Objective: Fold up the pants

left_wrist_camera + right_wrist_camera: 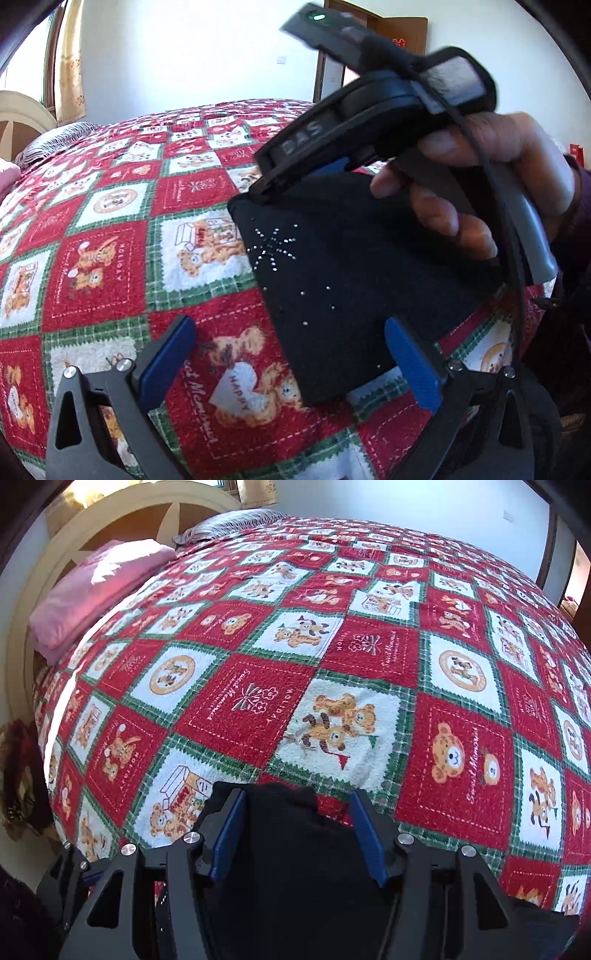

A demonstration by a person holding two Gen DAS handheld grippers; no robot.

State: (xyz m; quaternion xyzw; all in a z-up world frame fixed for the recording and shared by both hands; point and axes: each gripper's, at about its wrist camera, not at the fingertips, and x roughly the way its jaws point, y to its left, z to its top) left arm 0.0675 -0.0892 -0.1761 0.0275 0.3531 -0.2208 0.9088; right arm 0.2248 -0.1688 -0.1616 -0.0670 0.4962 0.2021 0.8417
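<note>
Black pants (343, 280) with small rhinestone studs lie folded on the red quilted bedspread (110, 266). My left gripper (295, 350) is open just above the quilt, its right blue pad (413, 362) over the pants' near edge. My right gripper (266, 184) shows in the left wrist view with a hand on its handle, its tip at the pants' far corner. In the right wrist view my right gripper (297, 805) is open, with the black pants (295, 849) lying between its blue pads (365, 834).
The bed carries a red, white and green bear-patterned bedspread (369, 646). A pink folded blanket (99, 590) and a striped pillow (236, 524) lie at the cream headboard (22, 627). A brown door (399, 33) stands behind the bed.
</note>
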